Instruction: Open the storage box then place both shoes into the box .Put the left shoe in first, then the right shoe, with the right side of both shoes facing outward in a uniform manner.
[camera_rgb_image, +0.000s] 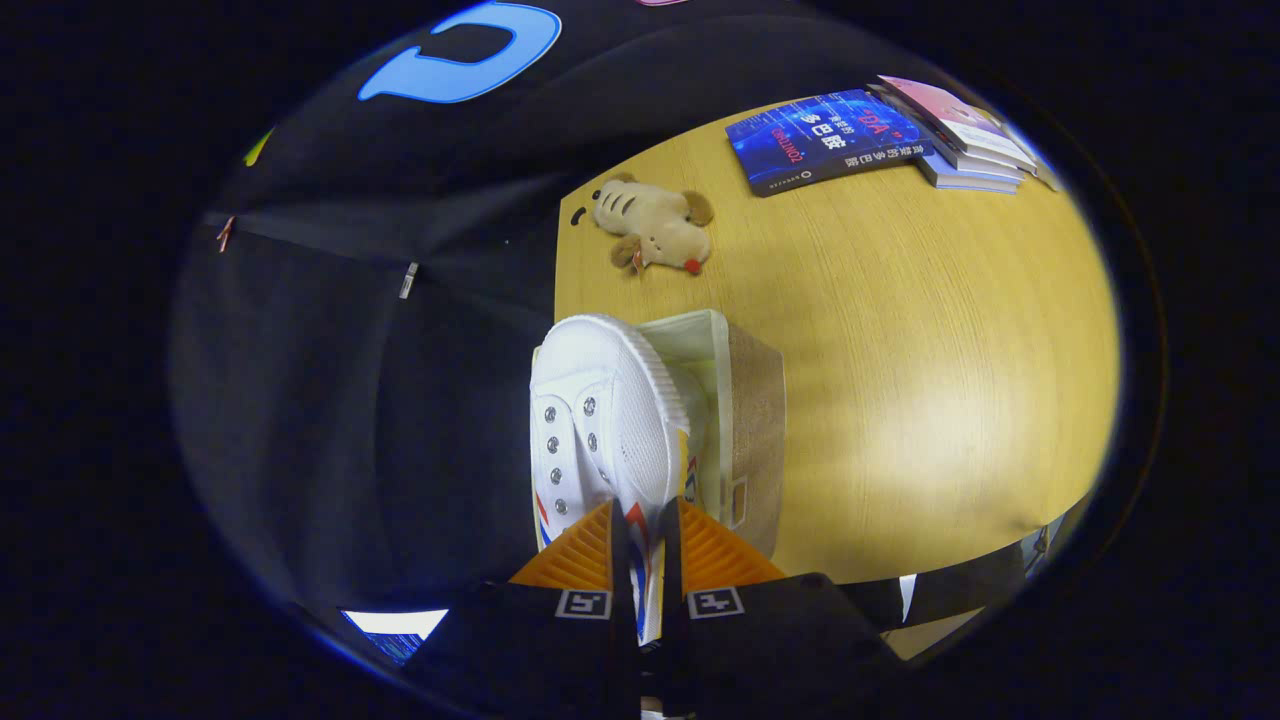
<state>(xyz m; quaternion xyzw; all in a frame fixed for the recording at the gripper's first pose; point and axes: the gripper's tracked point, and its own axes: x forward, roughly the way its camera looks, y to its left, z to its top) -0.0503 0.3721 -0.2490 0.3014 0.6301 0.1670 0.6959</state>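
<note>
Over the open storage box (755, 420) the claw (640, 530) pinches the white shoe (600, 420) by its soft canvas collar; light, floppy, likely swings.

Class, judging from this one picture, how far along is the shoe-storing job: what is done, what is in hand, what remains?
Done: the storage box looks open on the table. In hand: the hand-held gripper is shut on a white shoe, held over the box's opening. Left: setting it inside. Which shoe this is, and whether another already lies inside, cannot be told.
</note>
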